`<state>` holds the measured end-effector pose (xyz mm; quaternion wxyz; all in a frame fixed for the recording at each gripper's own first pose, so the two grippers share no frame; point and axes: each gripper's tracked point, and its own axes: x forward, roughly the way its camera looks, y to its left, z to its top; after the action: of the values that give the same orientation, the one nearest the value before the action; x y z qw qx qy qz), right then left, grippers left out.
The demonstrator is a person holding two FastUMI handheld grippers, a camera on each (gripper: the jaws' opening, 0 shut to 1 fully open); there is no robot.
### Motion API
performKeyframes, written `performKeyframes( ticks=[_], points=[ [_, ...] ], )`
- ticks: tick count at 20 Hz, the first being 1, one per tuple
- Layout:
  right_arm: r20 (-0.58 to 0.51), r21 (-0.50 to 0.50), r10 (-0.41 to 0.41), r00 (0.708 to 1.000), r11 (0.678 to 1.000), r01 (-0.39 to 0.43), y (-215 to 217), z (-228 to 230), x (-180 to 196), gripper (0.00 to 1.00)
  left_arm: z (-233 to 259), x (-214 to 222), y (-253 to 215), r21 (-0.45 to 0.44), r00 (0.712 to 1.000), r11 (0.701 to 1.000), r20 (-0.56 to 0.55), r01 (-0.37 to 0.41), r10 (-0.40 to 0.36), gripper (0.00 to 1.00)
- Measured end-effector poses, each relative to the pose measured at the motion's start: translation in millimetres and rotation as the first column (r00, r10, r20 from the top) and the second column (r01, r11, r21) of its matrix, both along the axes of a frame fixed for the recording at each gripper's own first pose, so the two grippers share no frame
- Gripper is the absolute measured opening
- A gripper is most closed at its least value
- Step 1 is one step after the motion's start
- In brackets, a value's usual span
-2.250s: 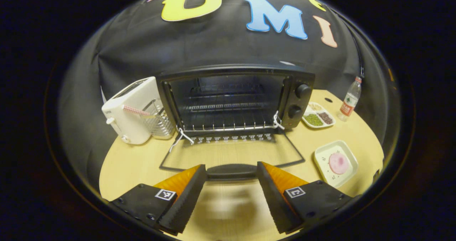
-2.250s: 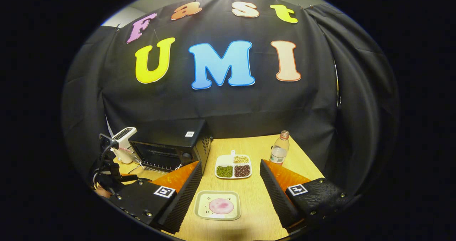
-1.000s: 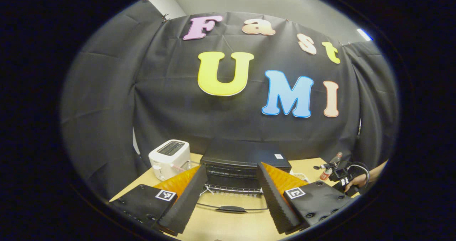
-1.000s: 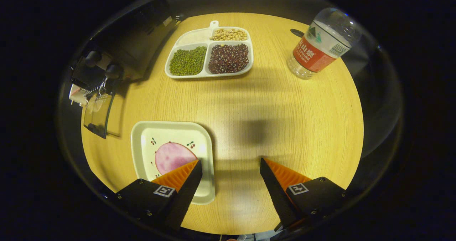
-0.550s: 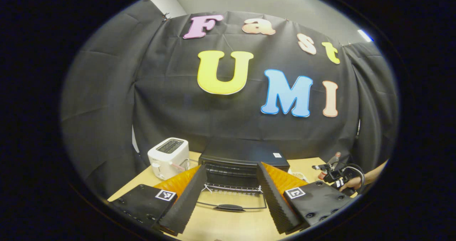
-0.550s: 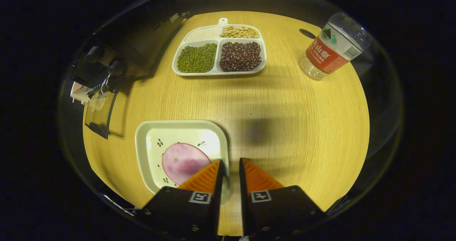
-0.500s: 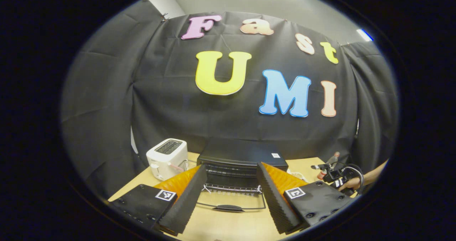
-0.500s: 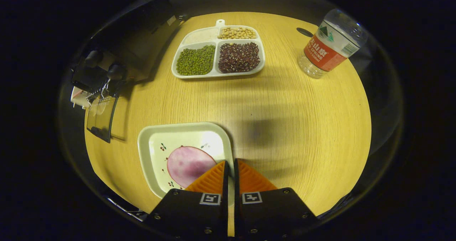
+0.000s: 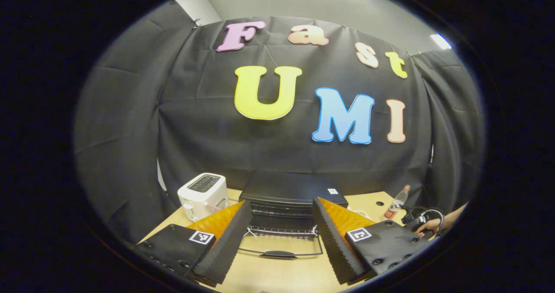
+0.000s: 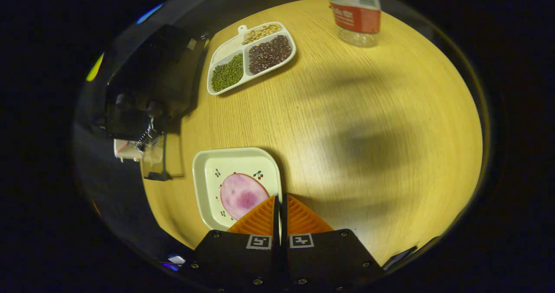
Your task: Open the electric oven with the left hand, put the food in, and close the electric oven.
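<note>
Left gripper (image 9: 282,236): 2 orange ribbed fingers, black foam pads, black screwed bodies, square tags. Right gripper (image 10: 280,213): same.

Clear plastic water bottle with red label (image 10: 355,17): cap and neck cut off by top edge, right gripper view.
Pale square cherry-print plate (image 10: 208,184): right rim pinched between orange ribbed fingers (image 10: 260,218) of right gripper (image 10: 279,206); near corner hidden.
Round pink meat slice (image 10: 243,195): lower edge covered.
Black electric oven (image 9: 288,188): interior too small to tell; front flanks hidden behind left gripper (image 9: 282,223) fingers.
</note>
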<state>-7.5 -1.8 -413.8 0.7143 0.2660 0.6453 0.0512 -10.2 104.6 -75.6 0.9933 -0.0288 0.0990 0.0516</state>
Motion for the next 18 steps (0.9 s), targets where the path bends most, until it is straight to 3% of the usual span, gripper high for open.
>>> performKeyframes(
  ticks=[4,8,18],
  points=[
    [-0.025,0.207,-0.18,0.983,0.961,0.181,13.8,2.8,-14.5,0.01,0.0,0.9,0.5,-0.008,1.0,1.0,-0.003,0.008,-0.008,1.0],
    [-0.027,0.322,-0.291,0.956,0.903,0.284,16.8,15.2,-24.4,0.01,2.7,4.3,-3.6,-0.009,1.0,1.0,-0.001,0.03,-0.03,1.0],
    [0.044,0.356,-0.321,0.946,0.89,0.285,27.3,29.6,-25.0,0.01,3.1,14.7,-3.8,-0.008,0.996,0.996,0.007,0.087,-0.087,1.0]
  ],
)
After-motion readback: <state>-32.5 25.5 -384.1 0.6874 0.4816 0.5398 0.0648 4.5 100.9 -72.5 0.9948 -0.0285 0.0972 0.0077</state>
